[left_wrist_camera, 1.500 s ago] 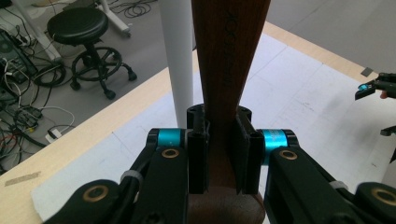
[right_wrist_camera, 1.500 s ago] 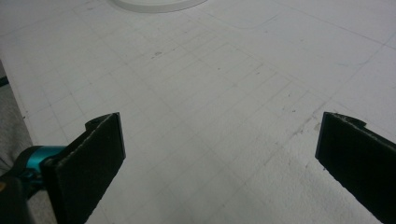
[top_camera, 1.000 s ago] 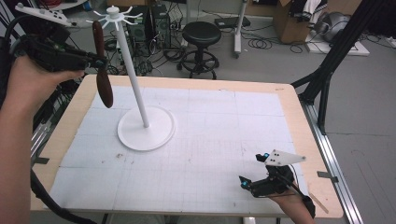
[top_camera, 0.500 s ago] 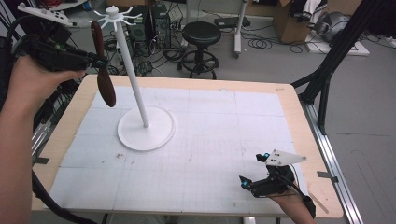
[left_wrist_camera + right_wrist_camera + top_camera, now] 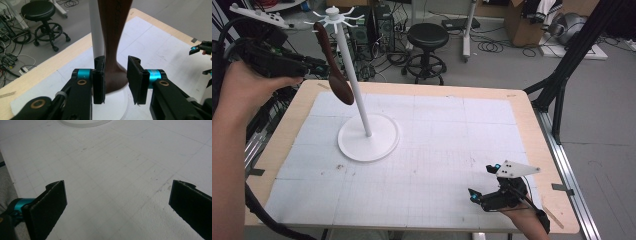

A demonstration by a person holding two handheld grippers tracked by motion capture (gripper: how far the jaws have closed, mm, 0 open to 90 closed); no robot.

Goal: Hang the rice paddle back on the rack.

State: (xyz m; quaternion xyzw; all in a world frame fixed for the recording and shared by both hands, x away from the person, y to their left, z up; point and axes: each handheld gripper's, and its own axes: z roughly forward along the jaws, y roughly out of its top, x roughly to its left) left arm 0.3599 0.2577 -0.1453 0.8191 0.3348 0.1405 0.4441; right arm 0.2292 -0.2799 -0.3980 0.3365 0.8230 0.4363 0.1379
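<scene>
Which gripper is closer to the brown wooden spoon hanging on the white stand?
Left. The left gripper is right at the brown spoon, its jaws parted either side of the bowl. The right gripper rests open, far off at the table's near right corner.

Left claw (image 5: 319, 67) is held up high at the far left, with the left hand (image 5: 252, 87) wrapped around its body and the forearm coming up along the left edge. In the left gripper view its jaws stand parted with a modest gap, pointing forward and a bit down. Right claw (image 5: 484, 185) sits low near the front right of the counter (image 5: 532, 130), hand just poking in from the bottom edge. Its jaws are spread wide apart, nothing between them.
</scene>
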